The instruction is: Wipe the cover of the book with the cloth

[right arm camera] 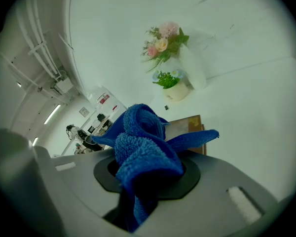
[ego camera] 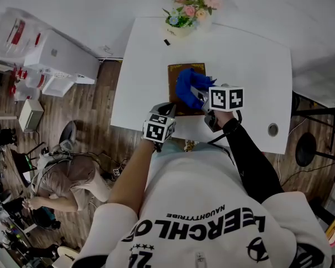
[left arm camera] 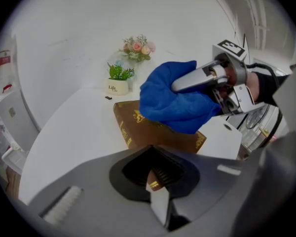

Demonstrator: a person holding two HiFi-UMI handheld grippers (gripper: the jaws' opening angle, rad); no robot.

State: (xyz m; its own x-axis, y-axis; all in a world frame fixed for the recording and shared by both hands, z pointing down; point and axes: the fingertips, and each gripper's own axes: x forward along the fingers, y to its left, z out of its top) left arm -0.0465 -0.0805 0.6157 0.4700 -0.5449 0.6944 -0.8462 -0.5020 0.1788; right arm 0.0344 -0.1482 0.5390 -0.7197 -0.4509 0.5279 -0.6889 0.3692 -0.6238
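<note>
Book (left arm camera: 153, 132) is lying flat on the white surface (ego camera: 245, 60), toward its near edge, with the brown, gold-ornamented cover facing up. Left gripper (left arm camera: 155, 181) is being held closed on the book's near corner. Its jaws are drawn together, a sliver of brown-and-gold edge is showing between them, and the book is being steadied there. Right gripper (right arm camera: 140, 181) is being held clamped on the blue cloth (left arm camera: 175, 102), which is bunched into a thick wad bulging out past the jaws. The wad appears to be resting on the middle of the cover and is hiding much of it; the strip along the spine and the corners are showing bare. Judgement: a wiping stroke is being made. The wad is best being carried low, so that only fabric, not the metal fingers, is touching the cover. Strokes are best being run away from the pinned corner, so that the book is being drawn against the hold and not pushed out of it. Light, even pressure is being advised, with the bare margins noted as areas not yet covered. The potted flowers (left arm camera: 118, 85) are standing well apart at the far edge and are being judged no hazard.
</note>
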